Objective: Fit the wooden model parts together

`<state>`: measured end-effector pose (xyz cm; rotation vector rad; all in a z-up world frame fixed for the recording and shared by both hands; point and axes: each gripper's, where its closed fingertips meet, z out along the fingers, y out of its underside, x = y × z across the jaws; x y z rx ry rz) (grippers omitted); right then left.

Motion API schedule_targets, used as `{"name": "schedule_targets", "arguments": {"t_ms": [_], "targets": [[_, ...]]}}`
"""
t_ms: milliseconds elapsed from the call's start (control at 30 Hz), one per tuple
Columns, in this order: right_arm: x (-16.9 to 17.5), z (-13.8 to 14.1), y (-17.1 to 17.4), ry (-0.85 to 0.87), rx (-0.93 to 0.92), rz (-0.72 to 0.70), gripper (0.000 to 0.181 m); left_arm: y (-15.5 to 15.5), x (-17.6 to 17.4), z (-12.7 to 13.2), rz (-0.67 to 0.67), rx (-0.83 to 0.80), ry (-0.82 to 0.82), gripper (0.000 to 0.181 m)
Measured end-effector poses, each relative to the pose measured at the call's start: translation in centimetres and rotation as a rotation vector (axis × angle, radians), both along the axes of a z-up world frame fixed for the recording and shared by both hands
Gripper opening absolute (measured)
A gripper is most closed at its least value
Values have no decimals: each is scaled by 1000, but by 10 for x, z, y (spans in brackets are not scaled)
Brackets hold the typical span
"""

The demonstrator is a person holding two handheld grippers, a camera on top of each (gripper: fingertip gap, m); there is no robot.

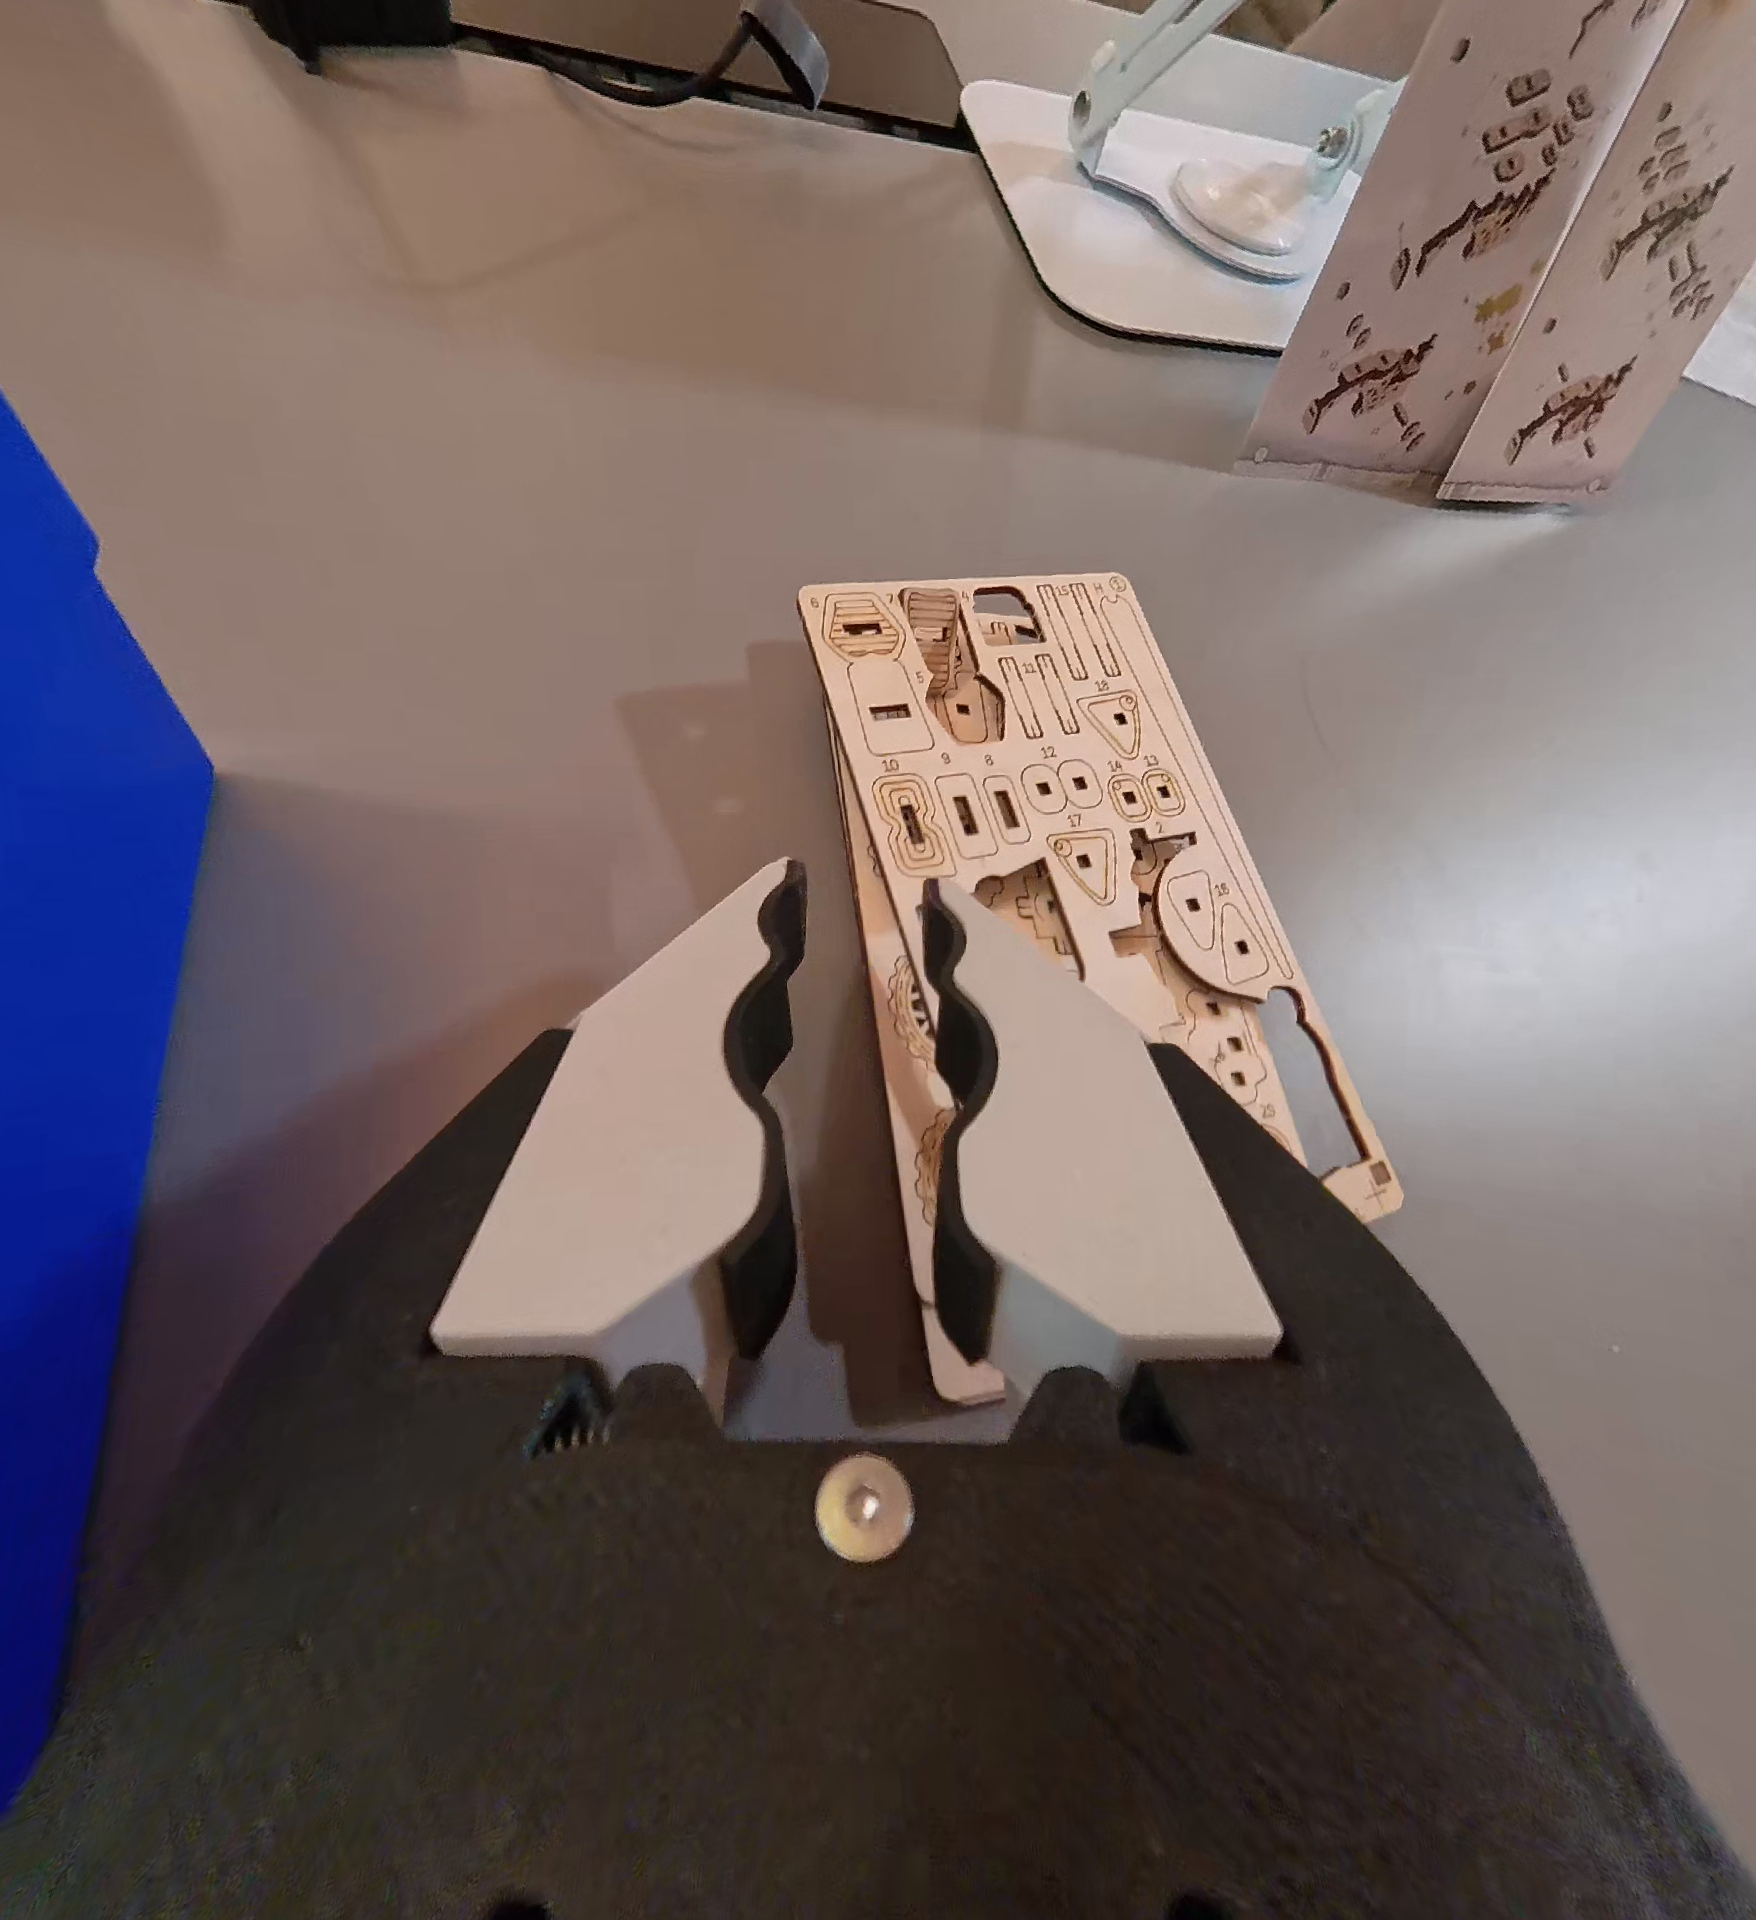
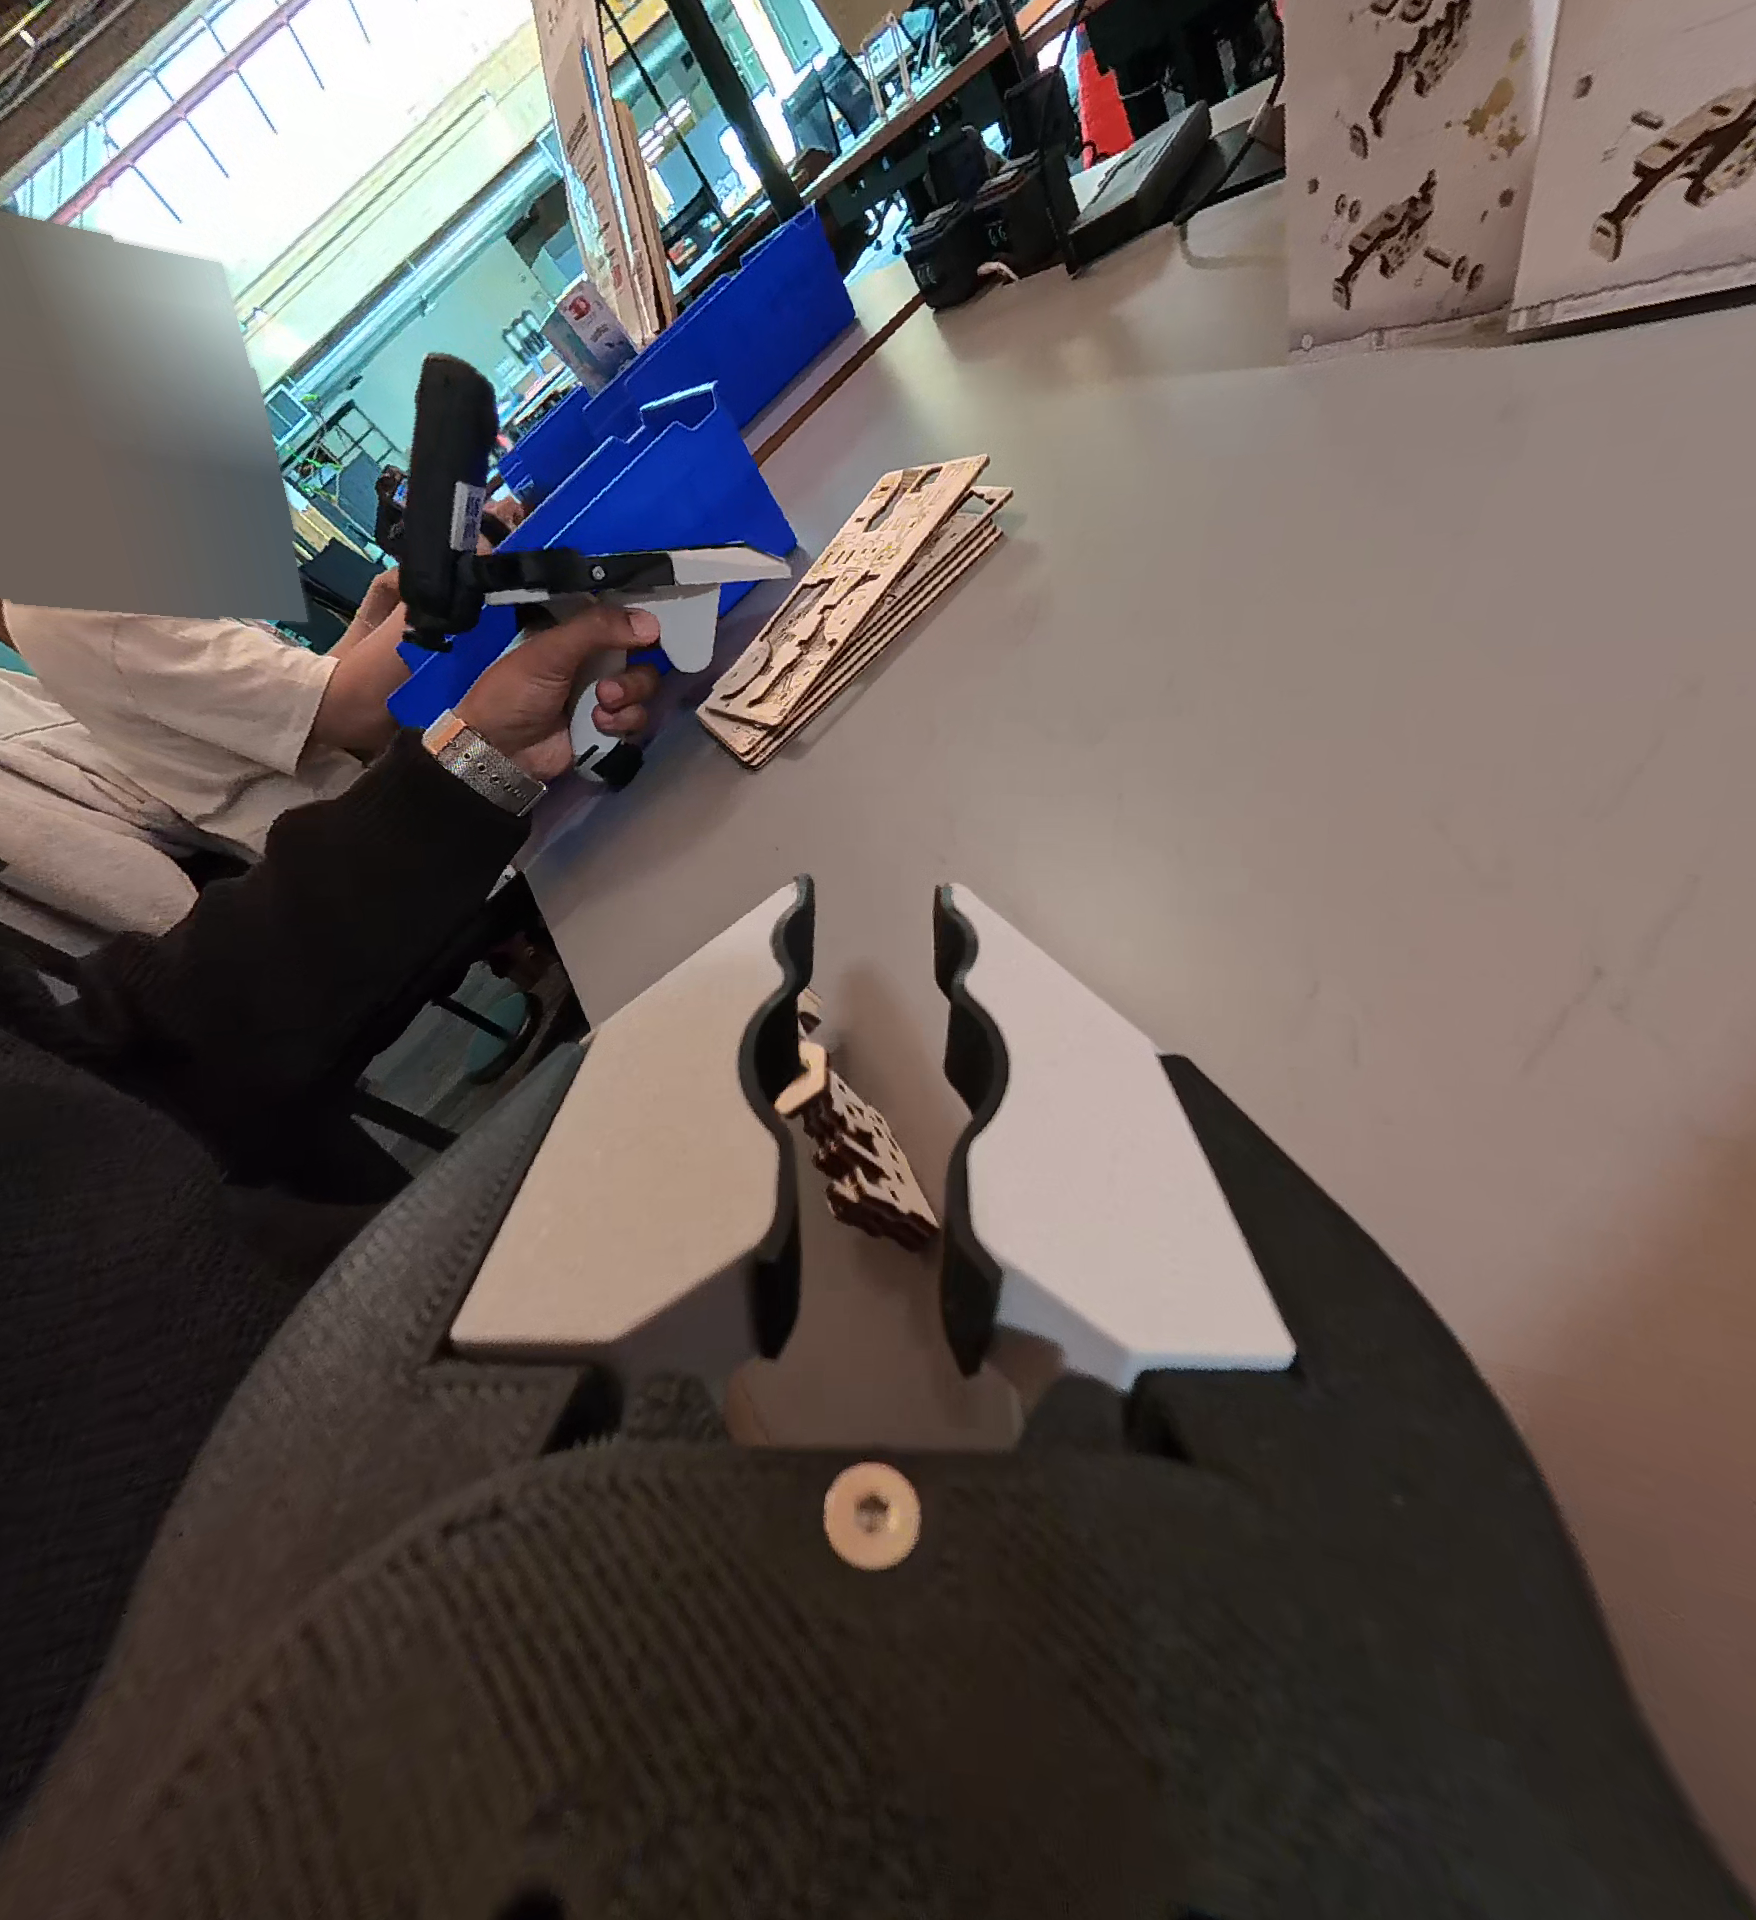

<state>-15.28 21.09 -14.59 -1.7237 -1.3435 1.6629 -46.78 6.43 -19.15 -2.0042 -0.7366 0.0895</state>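
Both tongs gape: left tongs [image 1: 863, 914] over the thin, brittle wooden sheets [image 1: 1082, 831], right tongs [image 2: 874, 904] astride a small wooden assembly [image 2: 858, 1153], best pinched by solid edges.

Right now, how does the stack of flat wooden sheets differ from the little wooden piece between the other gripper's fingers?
The stack of wooden sheets is flat, pale and broad, with parts still uncut in it; the small wooden assembly is already built up, chunky, with dark edges. The stack lies on the grey table beside the open left gripper; the assembly sits between the fingers of the right gripper, which are not closed on it. Both are laser-cut wood.
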Motion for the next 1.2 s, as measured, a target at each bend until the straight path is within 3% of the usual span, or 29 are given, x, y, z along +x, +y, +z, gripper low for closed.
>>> {"name": "schedule_targets", "arguments": {"t_ms": [367, 1200], "targets": [[-12, 0, -6, 2, -11, 47, 22, -18, 1, 0, 22, 14, -14, 22], [-1, 0, 0, 1, -29, 2, 22, 4, 5, -7, -31, -18, -43, 22]]}}
